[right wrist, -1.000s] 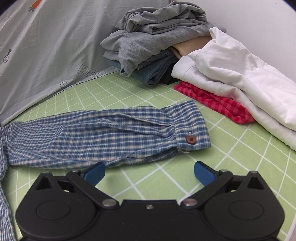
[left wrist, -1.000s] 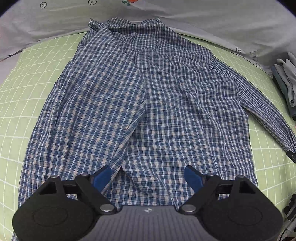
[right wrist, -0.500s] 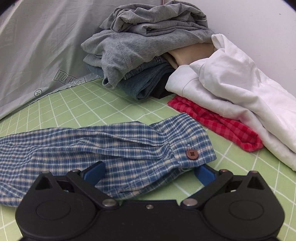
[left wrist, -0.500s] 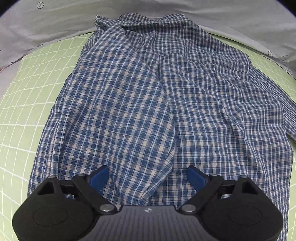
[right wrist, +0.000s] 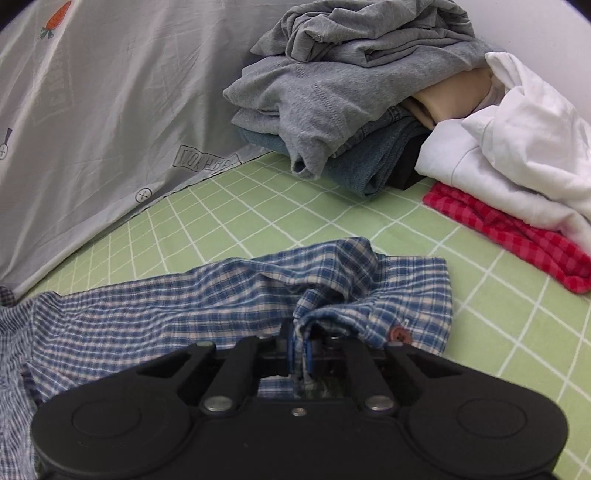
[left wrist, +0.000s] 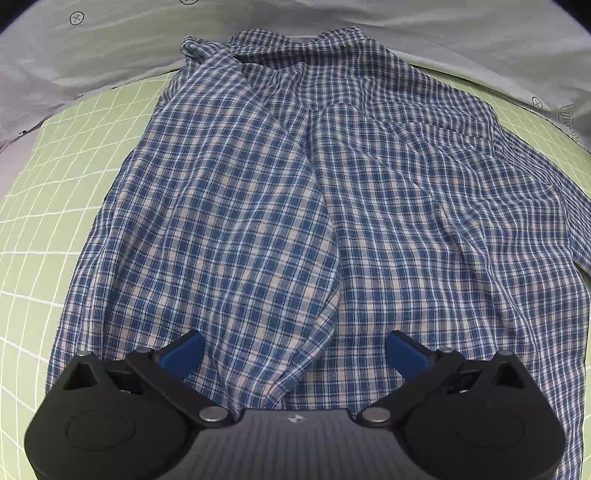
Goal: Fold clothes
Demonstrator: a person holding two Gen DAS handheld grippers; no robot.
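My right gripper (right wrist: 299, 350) had just closed, pinching the sleeve cuff (right wrist: 402, 302) of the plaid shirt (left wrist: 314, 206) spread on the green grid sheet (right wrist: 280, 206). Left gripper (left wrist: 293, 354) gaped wide over the hem, jaws just opening, nothing held. Light, limp cotton; I judged cuffs and hems the best holds.

This looks like a bedroom in a home: a bed with a green checked sheet (right wrist: 258, 206), a grey quilt (right wrist: 110, 110) printed with a carrot and small marks, and a pile of clothes (right wrist: 351, 92) against a plain white wall (right wrist: 535, 26)
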